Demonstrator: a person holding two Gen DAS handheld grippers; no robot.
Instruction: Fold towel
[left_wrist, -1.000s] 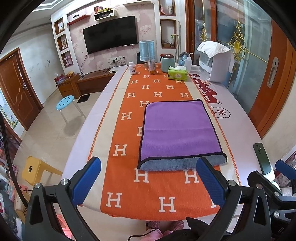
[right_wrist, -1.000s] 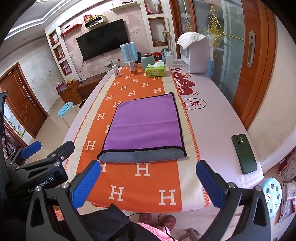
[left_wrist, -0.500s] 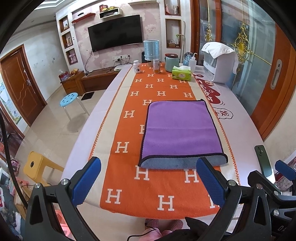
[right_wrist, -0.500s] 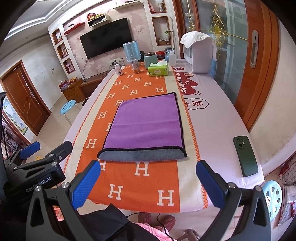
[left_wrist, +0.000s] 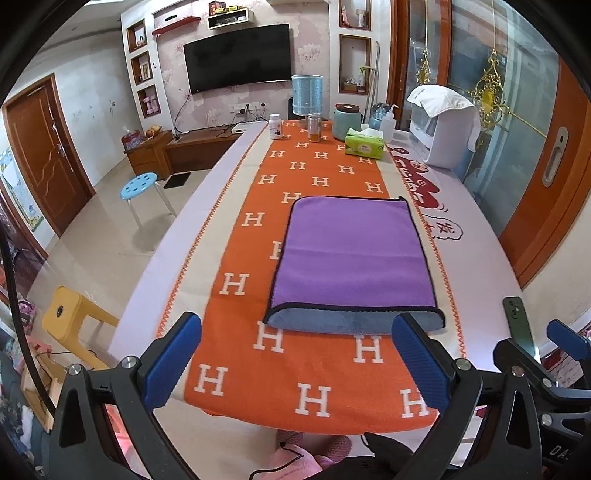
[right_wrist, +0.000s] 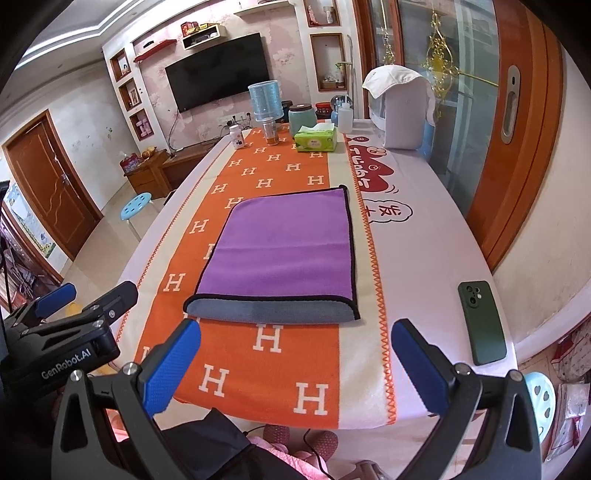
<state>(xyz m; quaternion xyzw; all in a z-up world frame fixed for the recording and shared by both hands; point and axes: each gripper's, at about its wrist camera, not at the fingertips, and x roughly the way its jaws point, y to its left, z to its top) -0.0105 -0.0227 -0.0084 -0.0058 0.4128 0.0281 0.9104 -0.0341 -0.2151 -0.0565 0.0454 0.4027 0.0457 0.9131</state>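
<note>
Tabletop towel (left_wrist: 352, 254), lengthwise away.

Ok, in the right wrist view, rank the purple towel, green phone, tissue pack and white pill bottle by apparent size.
1. purple towel
2. green phone, though it is nearer the camera
3. tissue pack
4. white pill bottle

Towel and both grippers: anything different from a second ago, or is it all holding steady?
Only the views shifted slightly: both grippers drifted a little, so the room sits a bit differently in frame. Nothing was gripped or released. The purple towel lies folded on the orange runner as before, grey fold edge nearest. The left gripper and right gripper stay short of it, jaws wide open. The green phone has not moved.
</note>
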